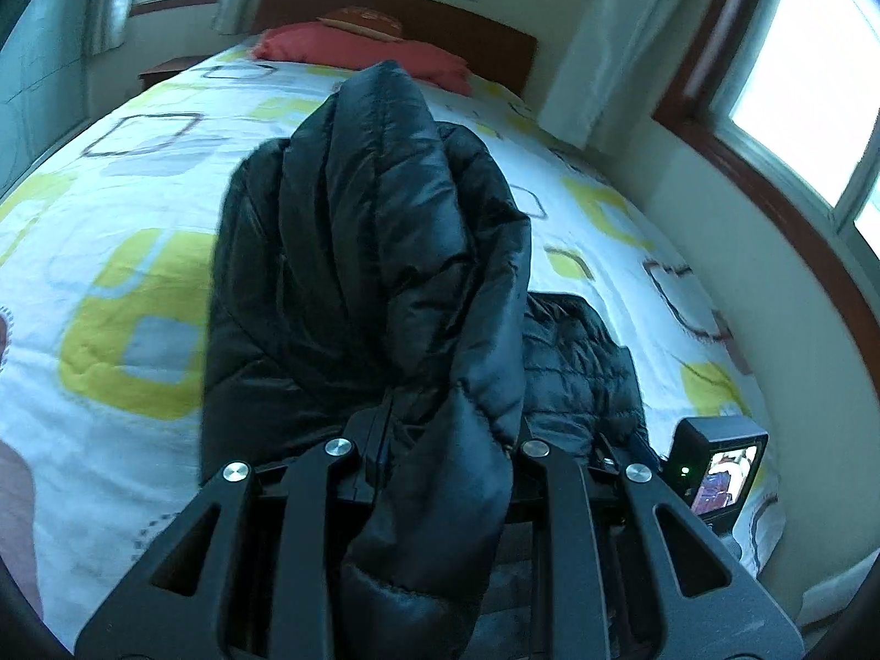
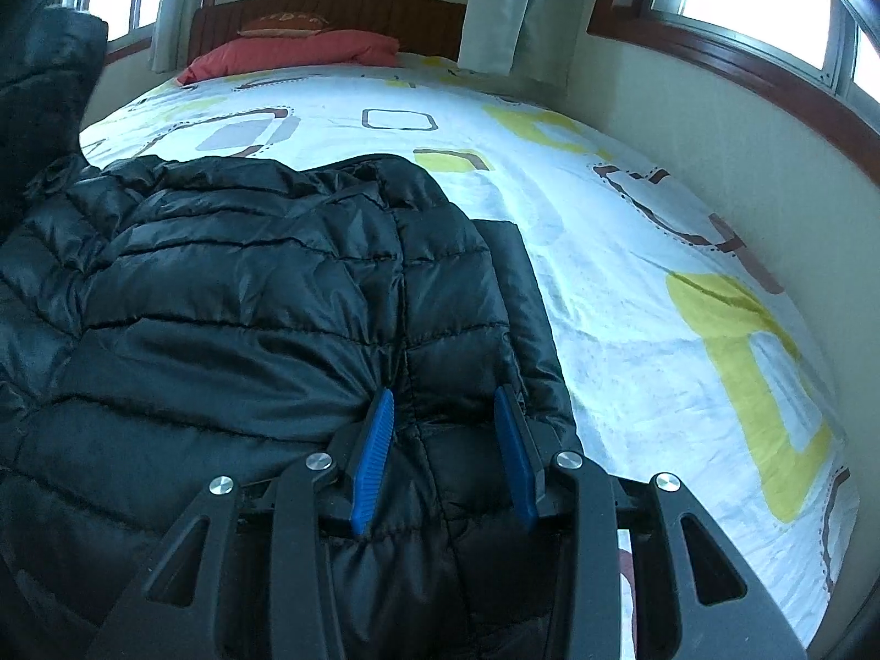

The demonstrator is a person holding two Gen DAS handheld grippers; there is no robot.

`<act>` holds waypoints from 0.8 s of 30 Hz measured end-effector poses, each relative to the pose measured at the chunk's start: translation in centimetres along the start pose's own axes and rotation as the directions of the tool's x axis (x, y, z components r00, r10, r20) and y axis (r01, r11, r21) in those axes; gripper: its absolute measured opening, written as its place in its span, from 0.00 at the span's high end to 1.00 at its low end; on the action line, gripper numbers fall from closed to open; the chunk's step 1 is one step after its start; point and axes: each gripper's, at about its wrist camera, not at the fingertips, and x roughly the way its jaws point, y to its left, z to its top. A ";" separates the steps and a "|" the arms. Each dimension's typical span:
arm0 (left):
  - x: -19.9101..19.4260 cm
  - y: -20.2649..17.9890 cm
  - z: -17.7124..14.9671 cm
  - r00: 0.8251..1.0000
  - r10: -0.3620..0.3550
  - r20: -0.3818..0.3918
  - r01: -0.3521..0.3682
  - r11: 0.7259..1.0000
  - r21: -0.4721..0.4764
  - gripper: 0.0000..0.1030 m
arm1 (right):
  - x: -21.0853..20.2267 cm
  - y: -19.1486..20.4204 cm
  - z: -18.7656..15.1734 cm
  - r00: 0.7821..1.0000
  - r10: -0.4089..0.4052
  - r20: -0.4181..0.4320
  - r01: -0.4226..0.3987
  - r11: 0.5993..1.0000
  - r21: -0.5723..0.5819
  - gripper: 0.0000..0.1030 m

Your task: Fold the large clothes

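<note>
The left claw is closed on a fold of the black puffer jacket. Its fingers are hidden under the fabric, and a thick bunch of the jacket passes between the two black arms of the claw and hangs down toward the camera. Above the claw, the gripped part of the jacket stands up as a tall bundle, lifted off the bed. The rest of the jacket lies flat on the bed just to the right of this bundle.

The right claw stands wide, its blue pads apart and pressed down on the jacket near the jacket's right edge. A quilted seam of the jacket runs between the two pads, but they do not pinch it. From this claw the jacket spreads to the left and forward over the bed, and at the far left a raised part of it goes up out of the picture.

The bed has a white cover with yellow and brown squares. Beyond the jacket, at the head of the bed, lies a red pillow against a brown headboard. Right of the jacket, in the left wrist view, a small camera with a lit screen shows at the bed's edge.
</note>
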 end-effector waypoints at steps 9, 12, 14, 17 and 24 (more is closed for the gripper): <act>4.8 -4.2 -1.3 0.996 -0.053 -0.074 0.059 0.995 0.085 0.78 | 0.0 -1.0 -0.1 0.999 0.038 -0.008 -0.038 0.999 0.005 0.62; 6.1 -4.9 -1.7 0.993 -0.069 -0.096 0.078 0.992 0.096 0.78 | -0.1 -1.4 -0.3 0.999 0.049 -0.011 -0.049 0.999 0.007 0.62; 7.1 -5.4 -2.1 0.990 -0.083 -0.111 0.095 0.990 0.101 0.78 | -0.1 -1.7 -0.3 0.998 0.055 -0.013 -0.055 0.998 0.009 0.62; 8.5 -6.3 -2.7 0.988 -0.080 -0.131 0.096 0.987 0.127 0.78 | -0.1 -1.9 -0.4 0.998 0.062 -0.013 -0.062 0.998 0.009 0.62; 9.4 -7.5 -4.0 0.992 -0.057 -0.114 0.078 0.979 0.188 0.78 | 0.0 -2.1 -0.6 0.998 0.067 -0.010 -0.067 0.998 0.007 0.62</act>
